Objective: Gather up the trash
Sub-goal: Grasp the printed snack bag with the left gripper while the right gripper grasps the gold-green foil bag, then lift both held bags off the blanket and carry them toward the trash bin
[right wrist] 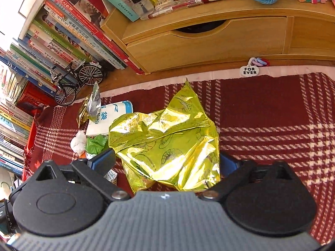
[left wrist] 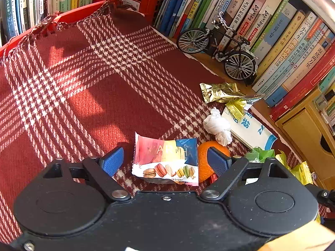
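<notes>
Left gripper (left wrist: 165, 161) points steeply down at the red plaid cloth (left wrist: 88, 87), jaws wide apart, blue pads clear of everything. Btwn the pads lies a macaron cookie wrapper (left wrist: 165, 161), flat on the cloth, not pinched. Just behind the right-side pad sits an orange (left wrist: 204, 163), partly hidden by that pad. Ahead and to the right of the gripper: a crumpled white tissue (left wrist: 217, 126), a white booklet w/ blue print (left wrist: 249, 129), a gold foil wrapper (left wrist: 219, 92) beyond those, and scraps of green wrapper (left wrist: 260, 153) near the right link. Farther ahead-right, a small model bicycle (left wrist: 219, 50) stands vs. a row of books (left wrist: 272, 31).

Right gripper (right wrist: 167, 163) also tilts steeply down, jaws spread wide. A big crinkled yellow-green foil bag (right wrist: 165, 140) fills the gap btwn the pads; the left pad stands just off its edge, the right pad is mostly hidden behind the foil, so can't tell if that side touches. No squeeze visible on the bag. Left of this gripper: the tissue (right wrist: 78, 142), the green wrapper (right wrist: 96, 144), the booklet (right wrist: 108, 119) and the gold foil wrapper (right wrist: 90, 106), w/ the bicycle (right wrist: 77, 81) farther off ahead-left. Straight ahead past the cloth edge: a wooden drawer unit (right wrist: 209, 39); ahead-right, a white "FOR EVER" tag (right wrist: 248, 70).
</notes>
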`<state>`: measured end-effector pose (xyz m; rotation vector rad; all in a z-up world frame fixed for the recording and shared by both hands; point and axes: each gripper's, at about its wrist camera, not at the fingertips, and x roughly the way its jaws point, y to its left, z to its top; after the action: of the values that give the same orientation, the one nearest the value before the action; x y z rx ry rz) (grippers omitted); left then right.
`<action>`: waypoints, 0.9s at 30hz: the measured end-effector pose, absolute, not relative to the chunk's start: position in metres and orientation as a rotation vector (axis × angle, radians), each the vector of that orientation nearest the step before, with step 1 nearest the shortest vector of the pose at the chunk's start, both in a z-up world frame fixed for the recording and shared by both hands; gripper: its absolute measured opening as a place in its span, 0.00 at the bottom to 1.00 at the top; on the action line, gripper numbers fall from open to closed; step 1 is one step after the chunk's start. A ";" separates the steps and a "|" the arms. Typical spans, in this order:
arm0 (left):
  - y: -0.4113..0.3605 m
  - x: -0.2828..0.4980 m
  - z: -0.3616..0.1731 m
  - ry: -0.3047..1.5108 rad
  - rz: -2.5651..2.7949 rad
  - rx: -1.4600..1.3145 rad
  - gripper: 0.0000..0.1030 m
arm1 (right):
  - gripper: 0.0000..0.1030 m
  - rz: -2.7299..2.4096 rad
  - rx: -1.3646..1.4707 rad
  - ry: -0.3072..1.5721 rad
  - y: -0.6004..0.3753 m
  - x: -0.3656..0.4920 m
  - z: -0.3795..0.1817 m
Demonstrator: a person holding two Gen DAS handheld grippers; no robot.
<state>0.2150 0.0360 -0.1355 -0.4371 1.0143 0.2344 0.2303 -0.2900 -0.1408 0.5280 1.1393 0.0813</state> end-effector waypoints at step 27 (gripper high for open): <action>0.012 0.161 -0.068 0.906 0.148 -0.335 0.20 | 0.19 0.096 0.563 0.899 -0.298 0.187 -0.072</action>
<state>0.1610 0.0118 -0.0680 -0.3348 0.9056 0.1482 0.1868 -0.2983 -0.0725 0.5626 0.8987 0.0960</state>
